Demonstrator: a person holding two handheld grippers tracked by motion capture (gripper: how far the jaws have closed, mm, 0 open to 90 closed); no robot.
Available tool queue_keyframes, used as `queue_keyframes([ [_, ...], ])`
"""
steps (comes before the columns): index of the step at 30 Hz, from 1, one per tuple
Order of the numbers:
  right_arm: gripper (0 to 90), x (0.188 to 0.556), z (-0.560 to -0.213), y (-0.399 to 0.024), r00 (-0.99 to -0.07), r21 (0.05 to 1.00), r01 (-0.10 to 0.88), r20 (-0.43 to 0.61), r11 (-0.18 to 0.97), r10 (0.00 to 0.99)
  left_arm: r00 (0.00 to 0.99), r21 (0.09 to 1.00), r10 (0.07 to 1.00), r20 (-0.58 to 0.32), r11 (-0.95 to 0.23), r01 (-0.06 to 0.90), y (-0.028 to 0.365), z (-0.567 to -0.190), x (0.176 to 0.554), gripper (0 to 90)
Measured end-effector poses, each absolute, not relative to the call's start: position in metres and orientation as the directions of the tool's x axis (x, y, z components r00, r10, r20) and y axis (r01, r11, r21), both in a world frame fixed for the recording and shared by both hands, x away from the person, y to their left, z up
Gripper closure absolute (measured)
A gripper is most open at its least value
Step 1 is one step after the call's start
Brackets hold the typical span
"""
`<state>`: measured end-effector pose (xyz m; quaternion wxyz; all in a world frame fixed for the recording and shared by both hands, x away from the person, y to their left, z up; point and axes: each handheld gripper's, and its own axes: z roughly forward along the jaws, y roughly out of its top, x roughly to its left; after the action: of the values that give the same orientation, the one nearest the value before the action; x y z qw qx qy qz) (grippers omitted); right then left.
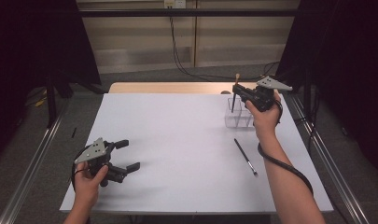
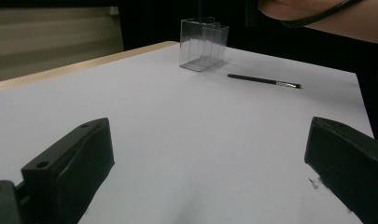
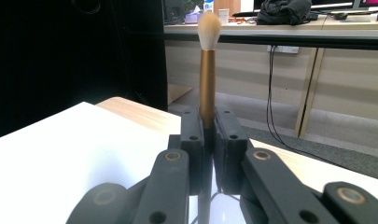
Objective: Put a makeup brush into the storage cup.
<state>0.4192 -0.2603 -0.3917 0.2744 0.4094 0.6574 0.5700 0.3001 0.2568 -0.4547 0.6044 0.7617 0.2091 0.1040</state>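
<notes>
- The right gripper (image 1: pixel 236 93) is held up at the far right of the table (image 1: pixel 177 140), just above a clear plastic holder (image 1: pixel 238 116).
- Its jaws are pressed together on a makeup brush (image 1: pixel 235 93), pinching it on the handle just below the gold collar (the right gripper view shows this plainly).
- The brush (image 3: pixel 206 70) stands upright in the grip, its pale bristle tip pointing up and its dark handle hanging down toward the holder.
- In the high view the lower end of the handle overlaps the left part of the holder; whether it is inside a compartment or only in front of it I cannot tell.
- The holder (image 2: pixel 203 44) has several upright compartments and sits near the far right edge of the white tabletop.
- A second brush (image 1: pixel 245 156), thin and dark with a silver collar, lies flat on the table nearer to the person than the holder, just left of the right forearm (image 1: pixel 289 186).
- That second brush (image 2: pixel 263 81) is apart from the holder and touches neither gripper.
- The left gripper (image 1: pixel 129 154) rests low over the near left corner of the table, held in the left hand (image 1: pixel 88 182).
- Its jaws are spread wide with nothing between them (bare white tabletop shows in the gap), and they point toward the right.
</notes>
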Motion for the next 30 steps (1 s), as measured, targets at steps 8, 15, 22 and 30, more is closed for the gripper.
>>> queue_keyframes([
  [8,83.2,0.418,-0.394,-0.260,-0.519,0.973,0.230,0.111,0.013,0.847,0.891,0.963,0.443,-0.096,-0.184,0.195,0.257,-0.455,0.300,1.2],
  [15,60.4,0.416,-0.392,-0.257,-0.549,0.971,0.241,0.137,-0.001,0.824,0.890,0.964,0.445,-0.098,-0.181,0.196,0.257,-0.455,0.300,1.2],
  [22,36.8,0.409,-0.389,-0.256,-0.580,0.972,0.236,0.152,-0.013,0.800,0.889,0.964,0.447,-0.097,-0.180,0.195,0.257,-0.454,0.299,1.2],
  [30,21.9,0.399,-0.391,-0.258,-0.608,0.971,0.237,0.168,-0.024,0.776,0.888,0.965,0.450,-0.096,-0.178,0.195,0.257,-0.454,0.299,1.2],
])
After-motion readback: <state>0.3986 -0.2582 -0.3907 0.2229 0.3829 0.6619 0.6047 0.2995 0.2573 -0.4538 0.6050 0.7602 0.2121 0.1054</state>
